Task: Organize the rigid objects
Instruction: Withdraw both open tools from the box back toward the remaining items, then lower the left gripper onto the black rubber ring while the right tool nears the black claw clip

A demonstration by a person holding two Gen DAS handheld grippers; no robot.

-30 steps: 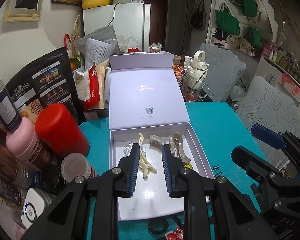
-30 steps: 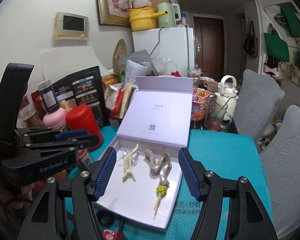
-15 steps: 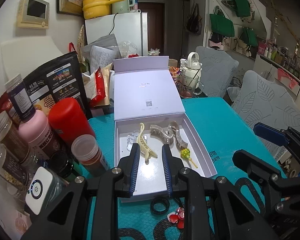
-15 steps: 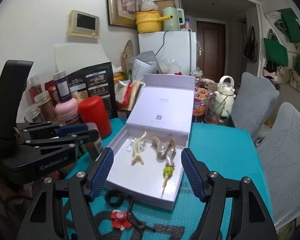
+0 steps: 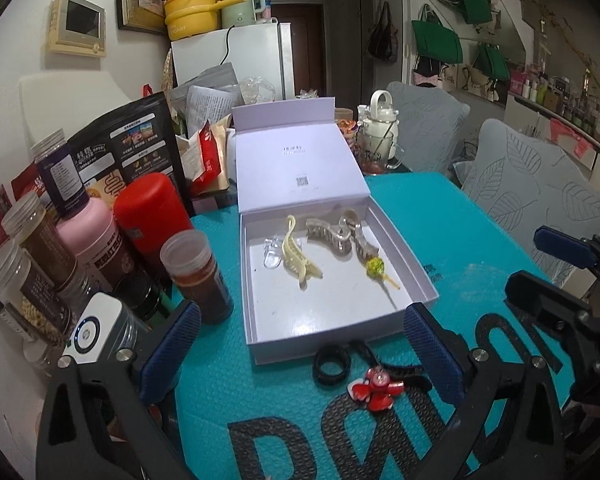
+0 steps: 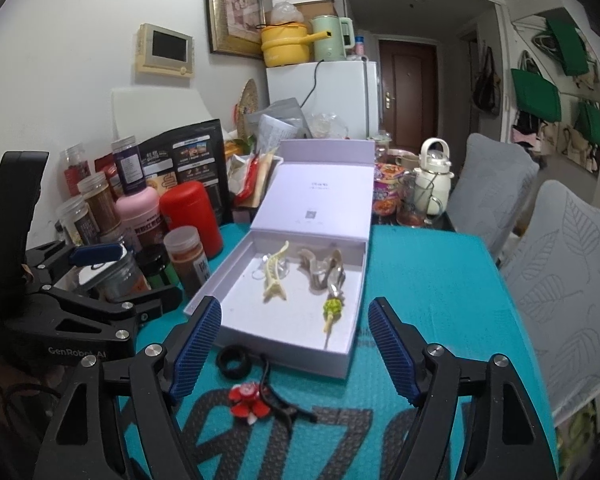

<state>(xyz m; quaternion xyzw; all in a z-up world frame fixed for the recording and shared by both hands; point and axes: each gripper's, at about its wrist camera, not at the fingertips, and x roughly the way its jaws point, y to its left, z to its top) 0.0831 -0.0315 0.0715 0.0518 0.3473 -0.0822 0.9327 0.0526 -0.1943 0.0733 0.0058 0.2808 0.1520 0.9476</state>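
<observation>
Left claw (image 5: 302, 354) and right claw (image 6: 294, 346), jaws just opening, both empty.

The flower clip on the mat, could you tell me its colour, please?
Red, on a black clip, clearest in the left wrist view.

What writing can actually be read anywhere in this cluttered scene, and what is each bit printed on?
"GenRobot.AI": on the black body of the left gripper, seen from the right wrist camera.
Large black letters on the teal table mat: cut off by the frame, no whole word readable.
Small print and a QR code inside the lid of the lavender box: too small.
Labels on the black pouch and the jars: too blurred.
</observation>
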